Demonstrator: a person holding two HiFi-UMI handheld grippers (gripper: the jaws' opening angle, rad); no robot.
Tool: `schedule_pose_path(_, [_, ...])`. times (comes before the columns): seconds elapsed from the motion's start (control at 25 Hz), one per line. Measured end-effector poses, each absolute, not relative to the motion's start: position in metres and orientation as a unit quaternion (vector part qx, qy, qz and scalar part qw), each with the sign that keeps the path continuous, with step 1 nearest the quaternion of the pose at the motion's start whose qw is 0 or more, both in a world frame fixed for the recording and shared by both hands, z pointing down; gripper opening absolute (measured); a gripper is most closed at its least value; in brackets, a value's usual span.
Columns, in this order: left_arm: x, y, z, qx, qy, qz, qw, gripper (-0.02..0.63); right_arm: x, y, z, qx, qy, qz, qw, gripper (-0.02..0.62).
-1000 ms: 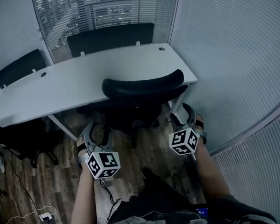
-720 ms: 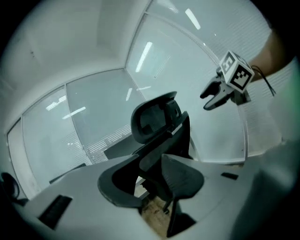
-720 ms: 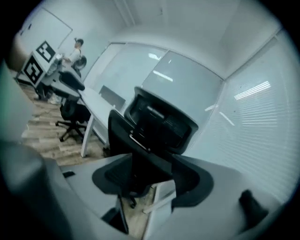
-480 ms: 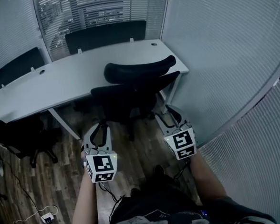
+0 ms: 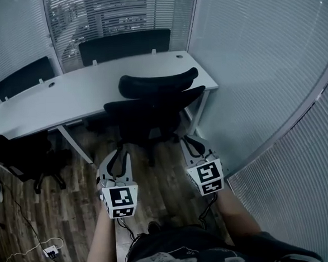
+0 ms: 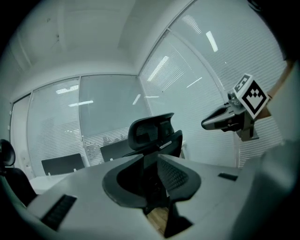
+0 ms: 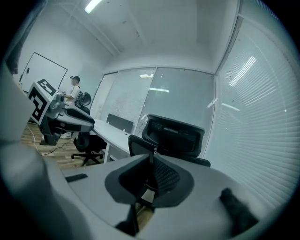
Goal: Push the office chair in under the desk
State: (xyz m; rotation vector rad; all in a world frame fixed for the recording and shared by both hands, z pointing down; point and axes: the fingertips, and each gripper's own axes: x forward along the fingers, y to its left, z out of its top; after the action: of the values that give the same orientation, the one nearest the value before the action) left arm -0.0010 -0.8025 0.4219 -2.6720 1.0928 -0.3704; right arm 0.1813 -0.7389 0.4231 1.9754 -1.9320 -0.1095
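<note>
- Two gripper views look only along their own jaws. The head view alone gives the layout: the chair (image 5: 154, 108) stands at the front edge of the desk (image 5: 66, 101), near its right end. The chair's back faces the person and hides the seat.
- Only the head view shows the floor (image 5: 68, 207) between the person and the chair, and both forearms.
- Only the right gripper view shows a person (image 7: 75, 90) far off beyond the desk's left end.
- Each gripper view catches the other gripper at its side.
- The left gripper (image 5: 119, 153) has just been closing its jaws. A narrow gap is left with nothing in it, and the chair shows beyond it.
- The right gripper (image 5: 190, 142) has just closed its jaws. The tips meet, and it is empty.
- Both forearms reach forward with the grippers side by side and about level. They point at the chair's back but stay well apart from it, marker cubes toward the person.
</note>
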Motion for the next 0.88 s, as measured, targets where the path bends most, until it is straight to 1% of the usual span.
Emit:
schedule_pose_path(0.16, [0.011, -0.772, 0.423, -0.912, 0.374, -0.127, 0.108, 0.097, 0.183, -0.714, 0.429, 0.687, -0.700, -0.036, 0.194, 0.041])
schedule_pose_path(0.44, [0.031, -0.716, 0.431, -0.910, 0.374, -0.145, 0.105, 0.097, 0.196, -0.663, 0.432, 0.681, -0.707, -0.032, 0.186, 0.041])
schedule_pose_path(0.68, [0.048, -0.662, 0.431, -0.906, 0.376, -0.149, 0.121, 0.077, 0.205, -0.613, 0.431, 0.672, -0.719, -0.036, 0.175, 0.041])
schedule_pose_path(0.88, [0.046, -0.614, 0.422, -0.902, 0.393, -0.136, 0.119, 0.067, 0.203, -0.571, 0.428, 0.661, -0.728, -0.044, 0.174, 0.032])
